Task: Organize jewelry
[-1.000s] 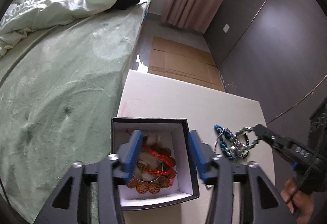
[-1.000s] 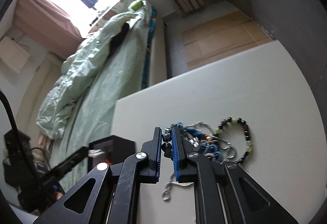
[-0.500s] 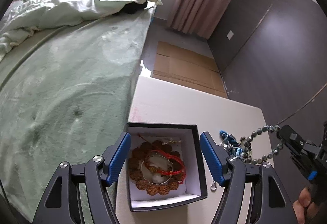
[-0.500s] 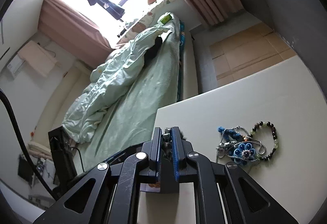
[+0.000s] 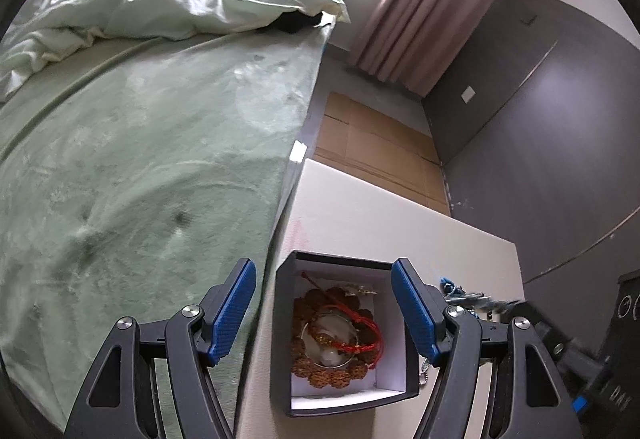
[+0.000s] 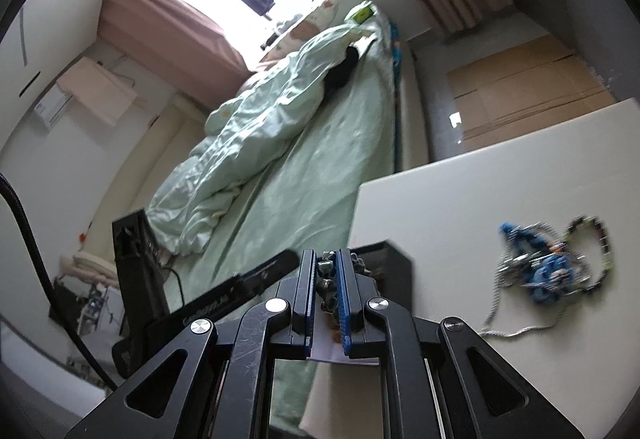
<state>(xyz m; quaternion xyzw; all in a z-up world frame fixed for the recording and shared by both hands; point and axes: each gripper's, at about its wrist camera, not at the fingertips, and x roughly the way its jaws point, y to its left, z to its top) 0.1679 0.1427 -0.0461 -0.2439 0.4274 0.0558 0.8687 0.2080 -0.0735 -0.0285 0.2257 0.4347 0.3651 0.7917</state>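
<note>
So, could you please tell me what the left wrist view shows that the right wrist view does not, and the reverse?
Only the left wrist view shows inside the black jewelry box: a brown bead bracelet and a red cord bracelet, framed by the open left gripper. Only the right wrist view shows the right gripper shut on a grey beaded chain. Both show the white table and the blue jewelry pile.
</note>
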